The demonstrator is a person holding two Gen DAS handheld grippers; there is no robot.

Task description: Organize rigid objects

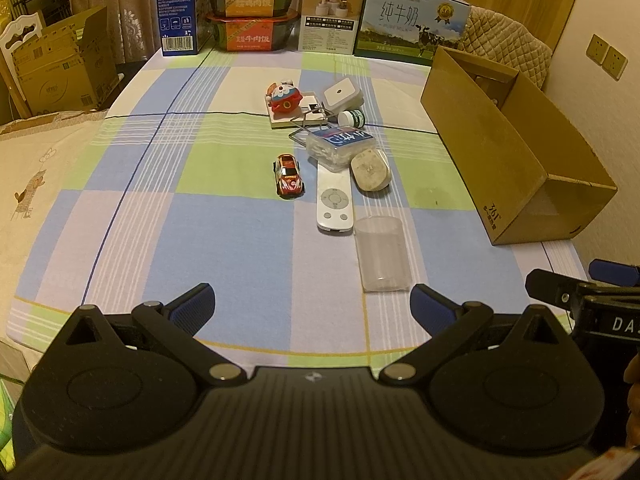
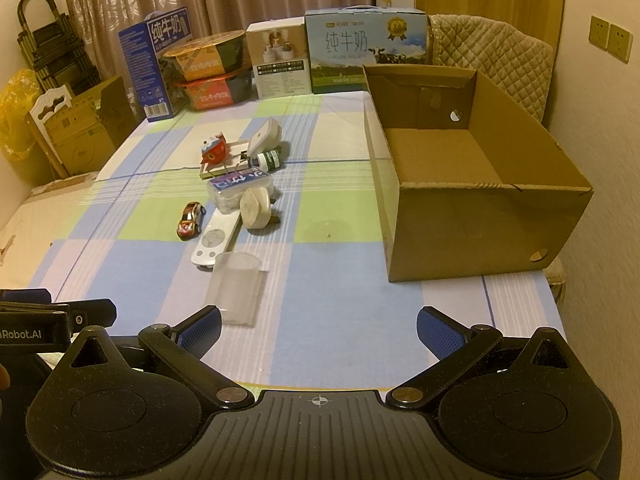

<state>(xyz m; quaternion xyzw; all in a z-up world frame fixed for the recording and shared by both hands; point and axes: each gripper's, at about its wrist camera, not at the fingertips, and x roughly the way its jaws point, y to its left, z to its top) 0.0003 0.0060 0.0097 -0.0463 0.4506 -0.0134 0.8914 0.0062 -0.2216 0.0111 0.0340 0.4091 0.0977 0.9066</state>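
Start of the task, by the look of it: the box [image 2: 472,184], at the table's [image 2: 328,320] right edge, shows a bare floor, and nothing seems sorted yet. Left gripper [image 1: 312,304] and right gripper [image 2: 318,326] hover over the near edge, both spread wide and holding nothing. Mid-table, well clear of the box, lies a loose cluster, one of each: cup [image 1: 382,254], remote [image 1: 335,198], car [image 1: 289,176], disc [image 1: 370,170], clear case [image 1: 340,148], bottle [image 1: 352,118], white block [image 1: 342,94], red figure [image 1: 285,96], wire-and-board trap [image 1: 308,114]. Nine items remain.
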